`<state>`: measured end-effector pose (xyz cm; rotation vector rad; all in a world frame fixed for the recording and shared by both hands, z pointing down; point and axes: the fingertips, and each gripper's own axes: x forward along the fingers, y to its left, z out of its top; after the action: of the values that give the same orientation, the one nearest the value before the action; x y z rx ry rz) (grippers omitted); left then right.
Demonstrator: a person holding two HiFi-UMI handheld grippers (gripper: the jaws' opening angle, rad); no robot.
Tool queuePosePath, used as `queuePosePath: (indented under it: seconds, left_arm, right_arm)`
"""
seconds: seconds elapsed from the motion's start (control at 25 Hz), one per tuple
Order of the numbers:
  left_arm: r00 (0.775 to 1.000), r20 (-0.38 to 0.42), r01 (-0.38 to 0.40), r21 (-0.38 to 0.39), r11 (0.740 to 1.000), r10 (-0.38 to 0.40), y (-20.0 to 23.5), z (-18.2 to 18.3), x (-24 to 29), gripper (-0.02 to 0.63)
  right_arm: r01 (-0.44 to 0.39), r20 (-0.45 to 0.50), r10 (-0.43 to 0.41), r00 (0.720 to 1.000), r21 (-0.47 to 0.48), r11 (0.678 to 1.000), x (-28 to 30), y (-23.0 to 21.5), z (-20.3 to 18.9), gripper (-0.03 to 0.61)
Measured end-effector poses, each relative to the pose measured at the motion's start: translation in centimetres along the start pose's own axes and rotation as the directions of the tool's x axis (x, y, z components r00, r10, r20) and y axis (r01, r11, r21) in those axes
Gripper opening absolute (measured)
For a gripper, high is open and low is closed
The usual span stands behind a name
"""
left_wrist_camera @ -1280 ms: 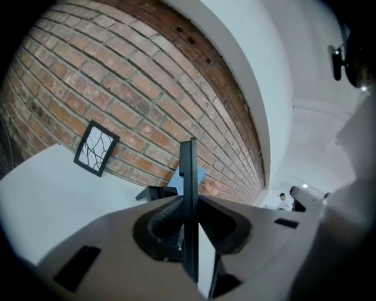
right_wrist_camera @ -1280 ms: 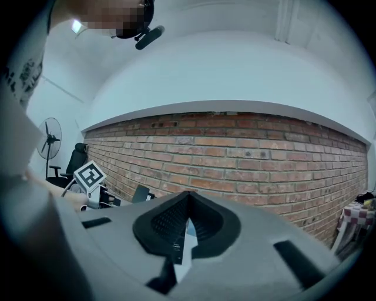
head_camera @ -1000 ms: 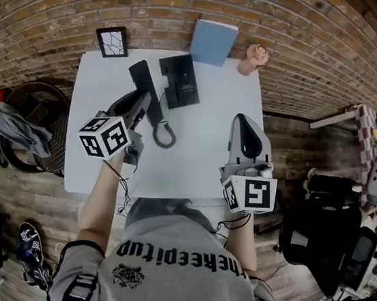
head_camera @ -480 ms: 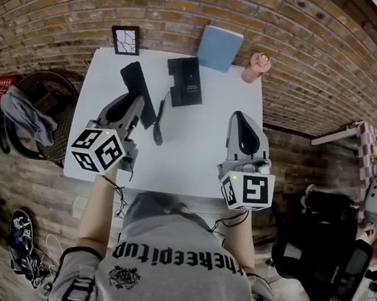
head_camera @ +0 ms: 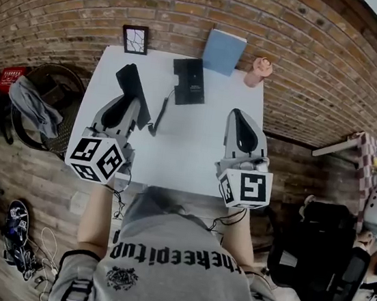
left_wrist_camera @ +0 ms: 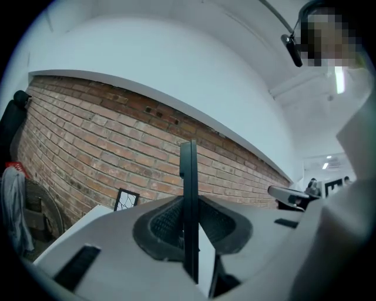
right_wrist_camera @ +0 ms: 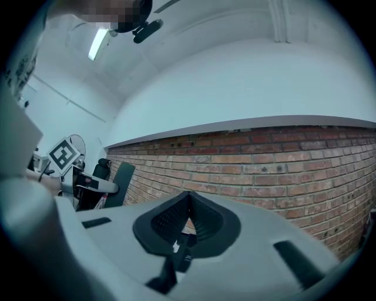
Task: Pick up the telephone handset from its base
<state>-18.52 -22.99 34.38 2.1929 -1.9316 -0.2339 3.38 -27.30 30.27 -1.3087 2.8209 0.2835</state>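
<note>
The black telephone base [head_camera: 189, 81] lies at the back of the white table [head_camera: 187, 156]. My left gripper [head_camera: 127, 102] is shut on the black handset [head_camera: 130, 80], which hangs above the table's left side, left of the base. A dark cord [head_camera: 160, 112] runs from the handset to the base. In the left gripper view the handset [left_wrist_camera: 188, 170] stands edge-on as a thin black bar clamped between the jaws of the left gripper [left_wrist_camera: 189, 197]. My right gripper [head_camera: 238, 116] hovers over the table's right side, shut and holding nothing; the right gripper [right_wrist_camera: 188, 203] faces the brick wall.
A small picture frame [head_camera: 135, 39], a blue book [head_camera: 223, 51] and a small pink object [head_camera: 260, 70] stand along the brick wall at the table's back edge. A chair draped with clothes [head_camera: 39, 109] is at the left, a black office chair [head_camera: 319, 232] at the right.
The left gripper has risen and moved left with the handset. The cord, looped on the table before, is now drawn out toward the base. The right gripper has shifted a little.
</note>
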Motion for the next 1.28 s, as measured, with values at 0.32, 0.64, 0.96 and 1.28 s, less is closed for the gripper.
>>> queuePosePath:
  seconds: [0.32,0.64,0.96,1.28]
  left_arm:
    - [0.998,0.059,-0.025,0.057,0.998,0.021,-1.9,0.7,-2.7,0.071]
    - [0.993,0.108,-0.055,0.083,0.995,0.046,-4.0,0.7,-4.7,0.071]
    - [0.987,0.142,-0.096,0.099,0.990,0.081,-5.7,0.7,-6.4,0.071]
    - [0.983,0.153,-0.116,0.112,0.987,0.098,-7.2,0.4,-7.6,0.071]
  right_arm:
    - [-0.019,0.019,0.019,1.000,0.002,1.000,-2.0,0.3,0.7,0.003]
    - [-0.030,0.031,0.030,0.999,-0.002,1.000,-4.4,0.3,1.1,0.003]
    - [-0.036,0.036,0.036,0.999,-0.010,0.999,-6.5,-0.1,1.4,0.003]
    - [-0.035,0.030,0.035,0.999,-0.015,0.999,-8.2,-0.5,1.2,0.003]
